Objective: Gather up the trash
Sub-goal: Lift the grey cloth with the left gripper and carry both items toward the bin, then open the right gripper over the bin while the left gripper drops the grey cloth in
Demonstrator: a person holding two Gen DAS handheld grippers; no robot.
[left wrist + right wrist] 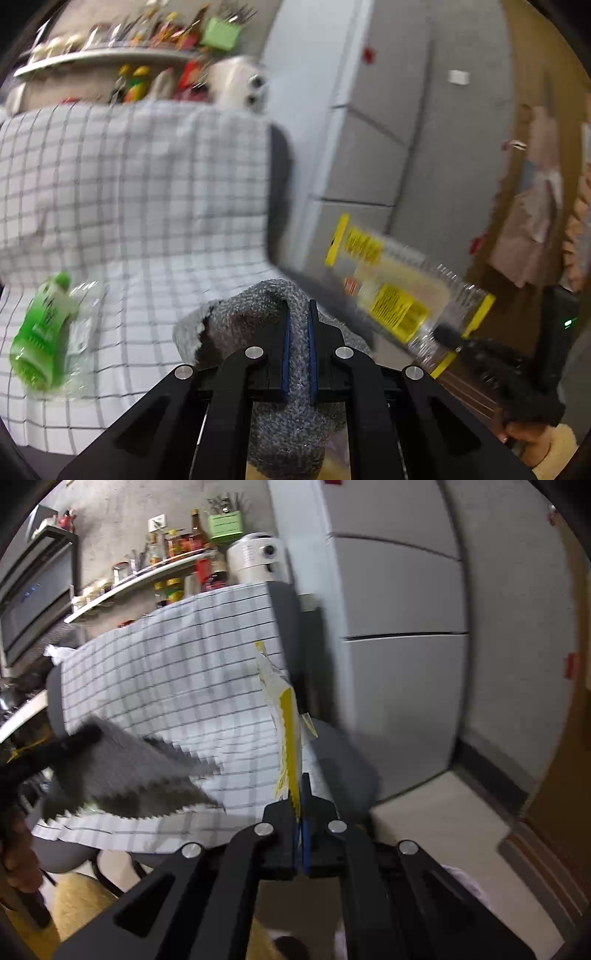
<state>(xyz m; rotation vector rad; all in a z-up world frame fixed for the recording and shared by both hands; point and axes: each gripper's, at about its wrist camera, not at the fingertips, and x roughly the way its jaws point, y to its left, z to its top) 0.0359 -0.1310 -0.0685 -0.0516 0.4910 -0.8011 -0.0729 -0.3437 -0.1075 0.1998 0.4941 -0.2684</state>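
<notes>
While the two grippers are both raised in front of a table, each one has a piece of trash between its jaws. The left gripper [298, 314] is closed on a grey piece of rough fabric-like material with a zigzag cut edge [258, 314]; the blue pads press it from both sides, and the material bulges above and hangs below the fingers. In the right wrist view the same grey piece [125, 771] is seen from the side, hanging in the air at the left above the tablecloth. The right gripper [301, 797] is fully closed on a flat transparent plastic wrapper with yellow printed labels [288, 738], which stands up edge-on from the pads. In the left wrist view this wrapper [399, 291] shows its broad face, held in the air at the right, away from the table.

One more piece of trash lies on the table: a green plastic bottle with a green cap [40, 332], on its side near the left edge of the view, with clear crumpled plastic [83, 328] just beside it. The table is covered by a white cloth with grey check lines [140, 184]. Behind it are a white round appliance [258, 559], a curved shelf with bottles and jars [147, 578], and a tall grey refrigerator [399, 627] to the right.
</notes>
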